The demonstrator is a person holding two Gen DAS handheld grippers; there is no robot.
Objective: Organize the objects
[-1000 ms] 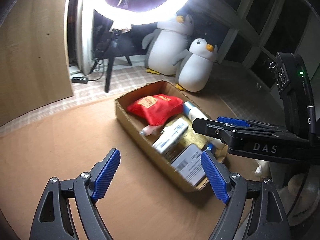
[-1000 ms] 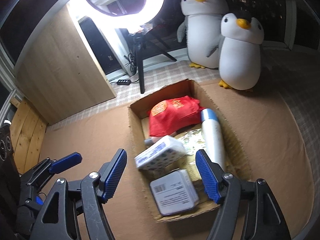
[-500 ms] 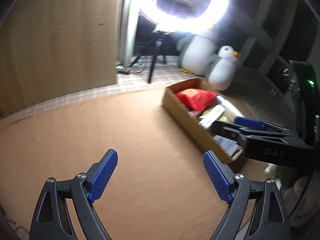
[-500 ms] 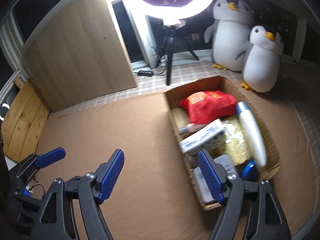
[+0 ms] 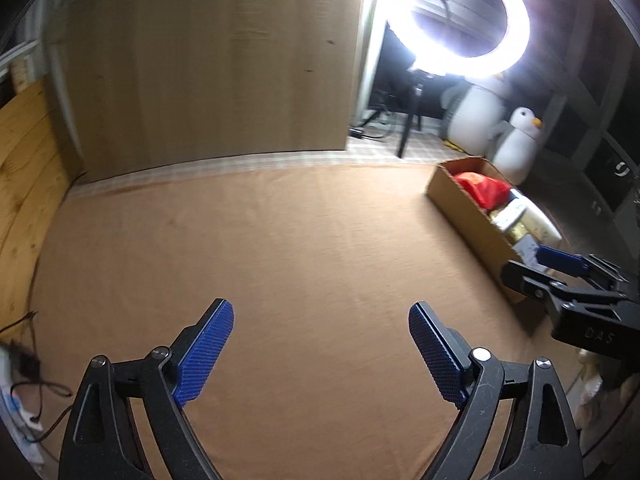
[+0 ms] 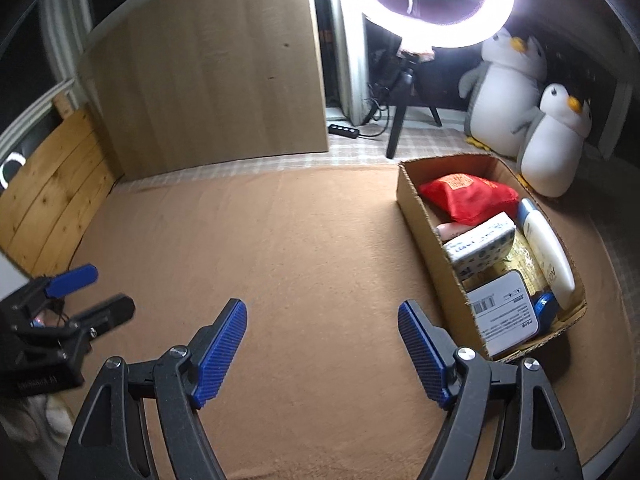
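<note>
Cardboard box (image 6: pixel 424 224), long and open-topped, sits at the right side of the brown cloth-covered counter (image 6: pixel 280 240), its long axis running from near the right tool away toward two plush penguins (image 6: pixel 552 140) beyond its far end. Inside it, a red pouch (image 6: pixel 468 198) fills the far end; a white bottle (image 6: pixel 546 246) lies along the right wall with its blue cap pointing away; a patterned white packet (image 6: pixel 480 244) lies crosswise in the middle, and a white labelled box (image 6: pixel 502 312) sits at the near end.

Now the tools: the left tool (image 5: pixel 318 354) has its blue pads spread wide, jaws just been opening, nothing between them, angled down over bare cloth well left of the box. The right tool (image 6: pixel 322 354) also stands spread, jaws just widened, empty, tilted down at the cloth with its right pad just beside the box's near corner. A ring light (image 6: pixel 436 4) blazes behind.
</note>
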